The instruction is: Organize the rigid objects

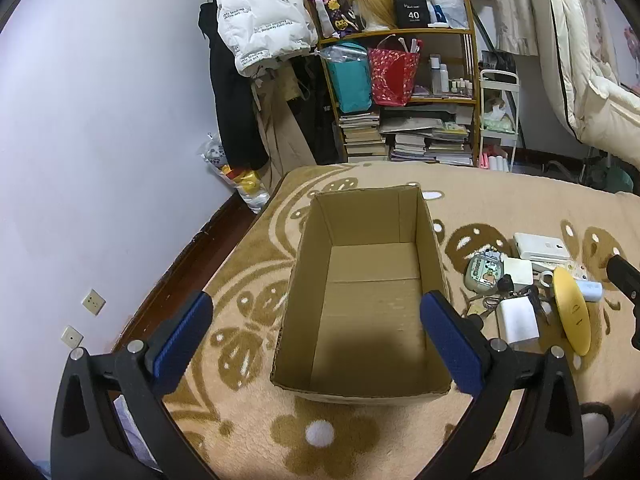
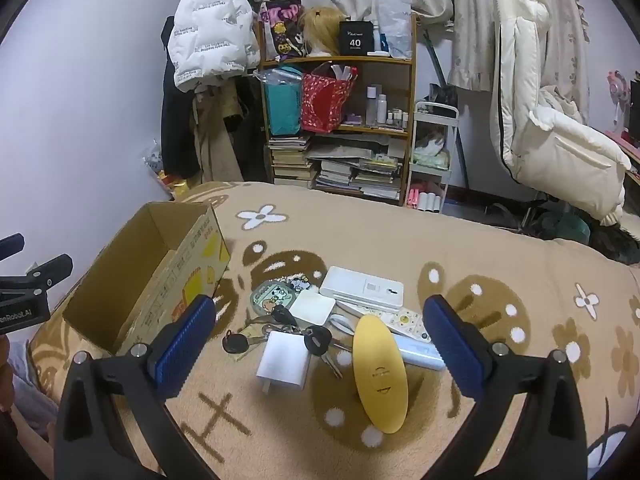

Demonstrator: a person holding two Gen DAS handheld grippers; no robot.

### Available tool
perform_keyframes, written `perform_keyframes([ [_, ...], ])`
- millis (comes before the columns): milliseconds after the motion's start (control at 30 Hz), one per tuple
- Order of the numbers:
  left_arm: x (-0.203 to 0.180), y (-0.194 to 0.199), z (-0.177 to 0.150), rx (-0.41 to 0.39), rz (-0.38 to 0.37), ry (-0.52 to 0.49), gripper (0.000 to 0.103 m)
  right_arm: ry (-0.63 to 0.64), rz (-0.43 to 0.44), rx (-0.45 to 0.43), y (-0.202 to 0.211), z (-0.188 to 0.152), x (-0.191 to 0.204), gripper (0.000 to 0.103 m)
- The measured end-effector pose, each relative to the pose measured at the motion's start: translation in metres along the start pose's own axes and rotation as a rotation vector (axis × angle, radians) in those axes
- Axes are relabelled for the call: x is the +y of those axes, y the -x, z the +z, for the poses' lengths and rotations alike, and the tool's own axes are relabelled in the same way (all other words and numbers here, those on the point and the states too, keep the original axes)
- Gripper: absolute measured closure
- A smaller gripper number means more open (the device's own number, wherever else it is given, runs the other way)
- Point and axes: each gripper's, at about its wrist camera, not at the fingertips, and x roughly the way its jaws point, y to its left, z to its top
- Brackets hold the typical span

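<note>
An empty open cardboard box (image 1: 372,304) (image 2: 132,276) stands on a beige flowered blanket (image 2: 400,232). My left gripper (image 1: 316,320) hovers open over the box's near end, nothing between its blue pads. To the box's right lies a cluster: a white charger cube (image 2: 284,364) (image 1: 518,320), a yellow oval case (image 2: 380,372) (image 1: 572,312), black-headed keys (image 2: 316,340), a flat white box (image 2: 362,288) (image 1: 542,246), a white square pad (image 2: 312,307), a cartoon-print case (image 2: 270,298) (image 1: 482,272), a pale blue tube (image 2: 420,350) and a white remote (image 2: 408,320). My right gripper (image 2: 320,340) hangs open above this cluster.
A wooden shelf (image 2: 336,60) with bags, bottles and stacked books stands behind the bed, beside hanging coats (image 2: 208,32). A white cart (image 2: 434,152) and a cream padded chair (image 2: 560,140) are at the right. The wall (image 1: 100,140) runs along the left.
</note>
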Motion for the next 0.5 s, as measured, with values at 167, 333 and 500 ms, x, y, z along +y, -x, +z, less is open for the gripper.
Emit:
perform_keyframes([
  [167,0.0002,0.0002,0.0001,0.006,-0.005,-0.001,0.001,0.001,0.001,0.002,-0.0008,0.0006,0.0011,0.0],
  [333,0.0014,-0.0005,0.0012,0.01,-0.002,-0.006,0.001,0.009,0.008,0.009,-0.0033,-0.0026,0.0041,0.0],
  [500,0.0009,-0.0007,0.0015,0.012,-0.003,-0.007,0.001,0.009,0.01,0.012,-0.0029,-0.0013,0.0033,0.0],
])
